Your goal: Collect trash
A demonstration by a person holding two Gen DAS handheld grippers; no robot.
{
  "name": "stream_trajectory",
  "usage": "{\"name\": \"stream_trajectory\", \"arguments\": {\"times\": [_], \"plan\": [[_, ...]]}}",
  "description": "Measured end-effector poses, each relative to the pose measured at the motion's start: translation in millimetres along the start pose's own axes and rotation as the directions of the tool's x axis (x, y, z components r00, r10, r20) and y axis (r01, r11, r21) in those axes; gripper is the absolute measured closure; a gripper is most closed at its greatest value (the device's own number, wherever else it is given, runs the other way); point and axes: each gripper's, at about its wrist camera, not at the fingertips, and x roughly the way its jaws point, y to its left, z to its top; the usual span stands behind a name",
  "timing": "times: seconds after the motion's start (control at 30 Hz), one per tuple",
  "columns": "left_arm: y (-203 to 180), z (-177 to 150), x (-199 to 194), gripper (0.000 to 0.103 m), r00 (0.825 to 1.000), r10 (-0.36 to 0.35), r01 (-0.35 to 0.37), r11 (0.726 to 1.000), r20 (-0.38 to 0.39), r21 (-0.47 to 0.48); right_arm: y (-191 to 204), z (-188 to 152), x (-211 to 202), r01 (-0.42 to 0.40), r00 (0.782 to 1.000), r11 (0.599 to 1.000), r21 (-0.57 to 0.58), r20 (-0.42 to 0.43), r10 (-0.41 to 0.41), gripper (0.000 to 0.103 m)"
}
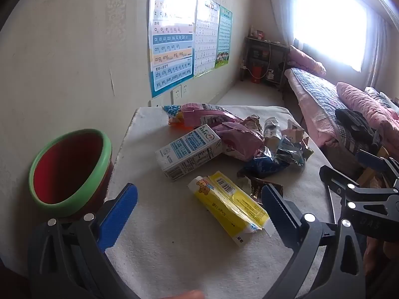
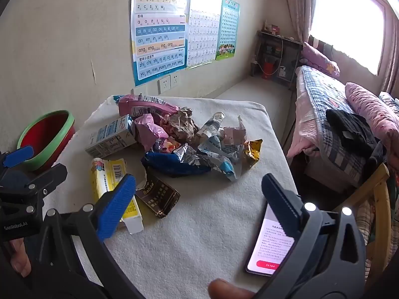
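A pile of trash lies on a white cloth-covered table (image 1: pixel 174 261): a white-blue milk carton (image 1: pixel 189 152), a flattened yellow carton (image 1: pixel 229 204), pink wrappers (image 1: pixel 237 134), a blue foil bag (image 2: pixel 174 162), a brown packet (image 2: pixel 159 196) and crumpled foil (image 2: pixel 219 149). A red bin with a green rim (image 1: pixel 69 169) stands at the table's left edge; it also shows in the right wrist view (image 2: pixel 47 137). My left gripper (image 1: pixel 199 209) is open above the yellow carton (image 2: pixel 112 182). My right gripper (image 2: pixel 199 199) is open over bare cloth near the brown packet.
A lit phone (image 2: pixel 271 244) lies on the table by my right gripper's right finger. A wall with posters (image 1: pixel 172 37) runs behind the table. A bed (image 1: pixel 349 114) stands to the right, a wooden chair (image 2: pixel 374 199) beside the table.
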Motion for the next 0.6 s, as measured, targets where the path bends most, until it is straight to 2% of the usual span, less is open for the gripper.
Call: {"name": "stream_trajectory", "arguments": {"times": [0.6], "plan": [[-0.3, -0.1, 0.4, 0.008, 1.000, 0.004, -0.004, 1.000, -0.002, 0.003, -1.2, -0.8, 1.6, 0.002, 1.000, 1.000, 0.002, -0.002, -0.002, 0.003]]}}
